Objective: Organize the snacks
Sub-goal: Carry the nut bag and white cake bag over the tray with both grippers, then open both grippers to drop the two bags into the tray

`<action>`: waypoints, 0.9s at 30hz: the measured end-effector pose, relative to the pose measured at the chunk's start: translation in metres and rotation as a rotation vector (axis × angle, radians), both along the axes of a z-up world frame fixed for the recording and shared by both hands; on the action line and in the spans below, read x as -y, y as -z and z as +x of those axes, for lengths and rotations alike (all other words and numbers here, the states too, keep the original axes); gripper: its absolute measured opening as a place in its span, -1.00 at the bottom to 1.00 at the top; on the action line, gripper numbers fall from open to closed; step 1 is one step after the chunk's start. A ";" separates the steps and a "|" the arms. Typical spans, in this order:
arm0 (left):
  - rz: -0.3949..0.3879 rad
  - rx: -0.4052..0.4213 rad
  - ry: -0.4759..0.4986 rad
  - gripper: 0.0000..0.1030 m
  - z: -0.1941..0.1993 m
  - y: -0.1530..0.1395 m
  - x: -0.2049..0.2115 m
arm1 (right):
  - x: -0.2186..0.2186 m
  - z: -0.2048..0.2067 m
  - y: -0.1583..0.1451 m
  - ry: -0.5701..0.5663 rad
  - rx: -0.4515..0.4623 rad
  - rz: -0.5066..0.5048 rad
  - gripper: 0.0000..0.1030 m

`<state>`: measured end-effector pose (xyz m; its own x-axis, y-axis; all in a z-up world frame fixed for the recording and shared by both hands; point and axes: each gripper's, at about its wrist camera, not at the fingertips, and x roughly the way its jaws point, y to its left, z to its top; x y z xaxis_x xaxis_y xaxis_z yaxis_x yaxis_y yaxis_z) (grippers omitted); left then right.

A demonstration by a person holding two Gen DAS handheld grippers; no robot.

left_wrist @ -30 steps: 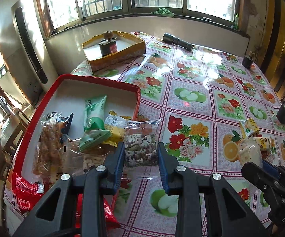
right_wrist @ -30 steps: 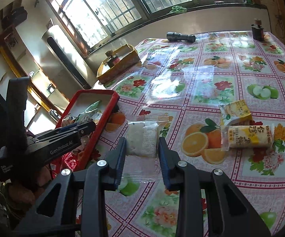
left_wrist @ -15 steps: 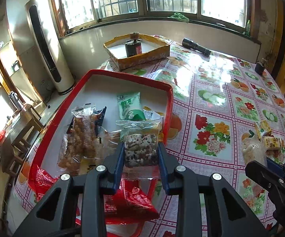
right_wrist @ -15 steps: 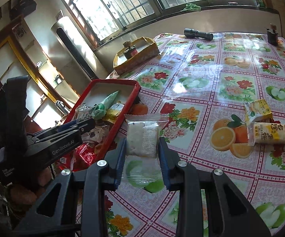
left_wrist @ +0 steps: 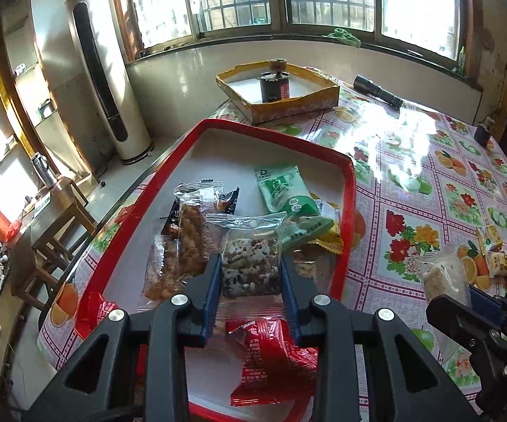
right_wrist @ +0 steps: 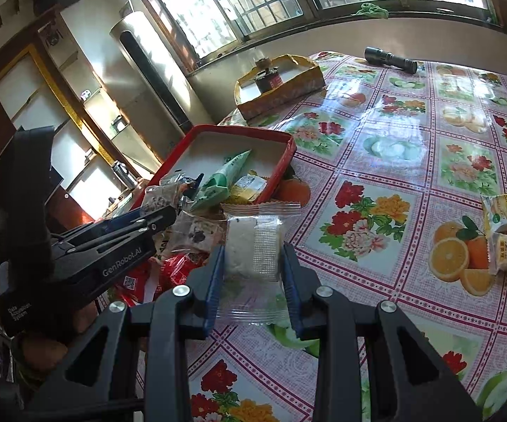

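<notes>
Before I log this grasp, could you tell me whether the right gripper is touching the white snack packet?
Touching: in the right wrist view, the right gripper has both pads pressed against the sides of the white snack packet.

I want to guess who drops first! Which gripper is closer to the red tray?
Left. The left gripper holds its nut bar above the red tray. The right gripper holds a white bar over the tablecloth just beside the tray.

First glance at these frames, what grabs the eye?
The red tray at the table's left edge, piled with snack packets. Over it the left gripper clamps a clear-wrapped nut bar; beside it the right gripper holds a white rice cake above the fruit-print tablecloth.
</notes>
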<state>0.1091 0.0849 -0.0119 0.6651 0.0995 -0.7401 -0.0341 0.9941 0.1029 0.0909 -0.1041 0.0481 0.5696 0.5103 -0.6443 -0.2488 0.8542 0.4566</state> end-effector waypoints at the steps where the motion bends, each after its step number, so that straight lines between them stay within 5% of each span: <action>1: 0.000 -0.001 -0.003 -0.39 0.001 0.000 -0.002 | -0.003 0.001 0.000 -0.006 0.000 -0.001 -0.34; 27: -0.057 -0.027 -0.115 -0.39 0.017 0.008 -0.061 | -0.071 0.046 0.002 -0.115 0.005 -0.011 -0.34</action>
<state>0.1256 0.1457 -0.0198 0.6315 0.1316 -0.7641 -0.1463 0.9880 0.0493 0.1369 -0.0326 0.0463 0.5110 0.5651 -0.6478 -0.3475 0.8250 0.4456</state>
